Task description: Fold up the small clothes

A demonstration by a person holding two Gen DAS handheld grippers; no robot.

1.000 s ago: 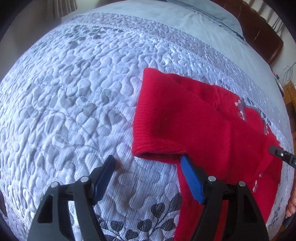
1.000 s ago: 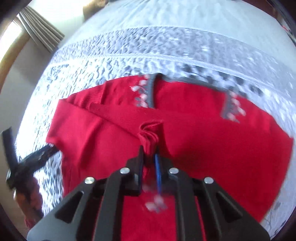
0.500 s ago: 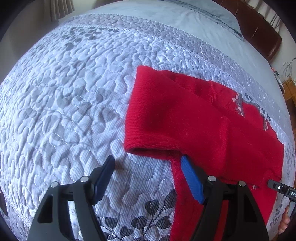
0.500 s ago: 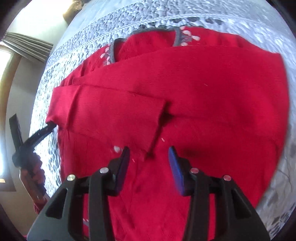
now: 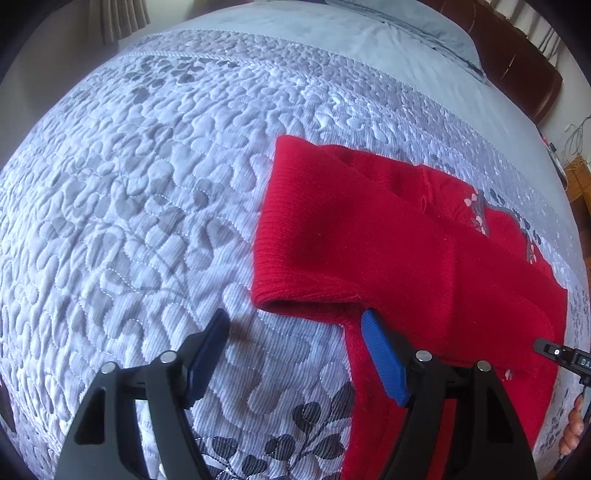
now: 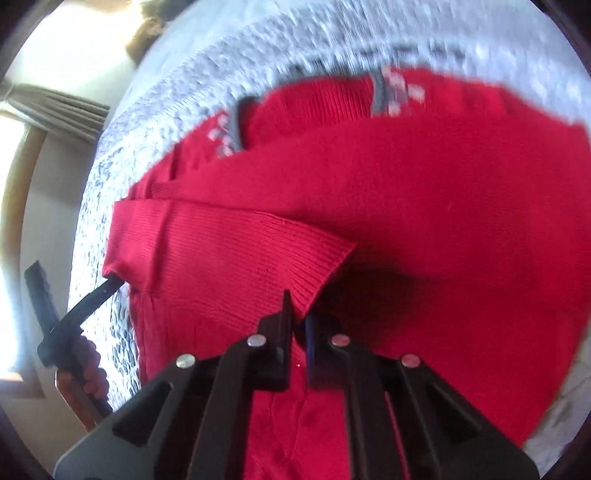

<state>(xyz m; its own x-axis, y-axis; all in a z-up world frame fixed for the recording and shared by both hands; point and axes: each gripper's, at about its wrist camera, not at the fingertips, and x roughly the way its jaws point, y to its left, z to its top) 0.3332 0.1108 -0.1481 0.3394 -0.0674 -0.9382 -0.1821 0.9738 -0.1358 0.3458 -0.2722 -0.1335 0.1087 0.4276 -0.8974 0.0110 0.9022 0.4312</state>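
A small red knit sweater [image 5: 406, 251] with a grey collar lies on the quilted bedspread [image 5: 147, 184]. It also shows in the right wrist view [image 6: 424, 206], with one sleeve [image 6: 236, 258] folded across its body. My left gripper [image 5: 295, 332] is open and empty, its fingers either side of the folded sleeve's near edge, just above the bed. My right gripper [image 6: 298, 314] is shut on the sleeve's cuff [image 6: 314, 280] and holds it a little above the sweater. The left gripper shows at the sweater's left edge in the right wrist view [image 6: 74, 306].
The grey and white quilt covers the bed all round the sweater. A dark wooden headboard [image 5: 517, 59] and a pale pillow [image 5: 424, 33] are at the far end. Curtains [image 6: 62, 110] and a bright window are at the left in the right wrist view.
My right gripper, open half a second ago, has shut on the sleeve cuff and lifted it slightly. My left gripper has stayed open, almost still.
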